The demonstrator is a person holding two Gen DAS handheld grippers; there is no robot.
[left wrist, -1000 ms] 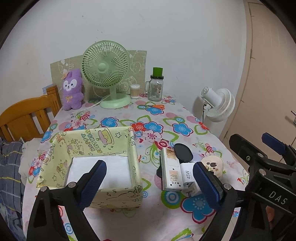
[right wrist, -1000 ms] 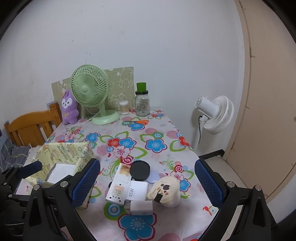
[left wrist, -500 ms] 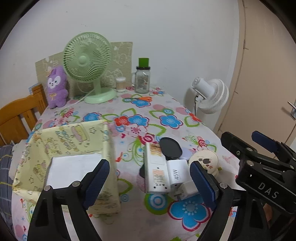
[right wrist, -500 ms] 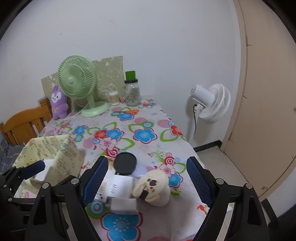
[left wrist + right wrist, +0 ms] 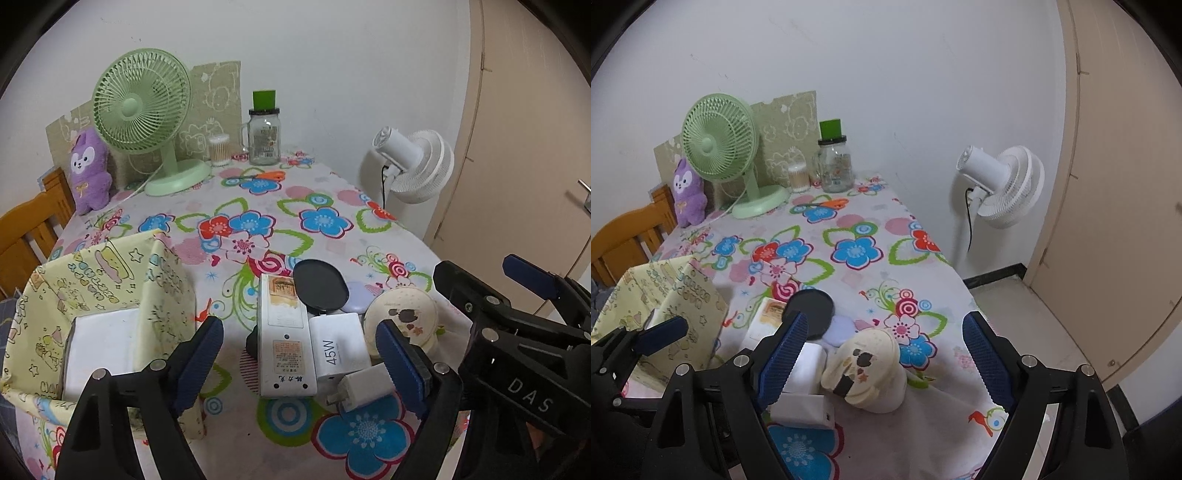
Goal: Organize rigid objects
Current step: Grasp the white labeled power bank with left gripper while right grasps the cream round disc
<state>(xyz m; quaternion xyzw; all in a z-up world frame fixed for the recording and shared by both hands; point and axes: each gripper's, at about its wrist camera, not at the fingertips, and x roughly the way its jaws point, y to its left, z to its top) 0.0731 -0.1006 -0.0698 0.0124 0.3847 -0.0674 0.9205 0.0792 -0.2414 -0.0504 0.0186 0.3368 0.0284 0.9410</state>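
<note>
While its jaws close, left gripper [image 5: 299, 354] over white remote [image 5: 284, 336]

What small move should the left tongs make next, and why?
Probably lower the left tongs, whose jaws are closing on nothing yet, onto the long white remote. It lies between the jaws, beside the yellow box where it likely belongs.

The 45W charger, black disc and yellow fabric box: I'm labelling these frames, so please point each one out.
45W charger [image 5: 334, 350], left wrist view, on its printed face.
Black disc [image 5: 320, 285], left wrist view, centre of its top.
Yellow fabric box [image 5: 99, 273], left wrist view, on its far wall.
</note>
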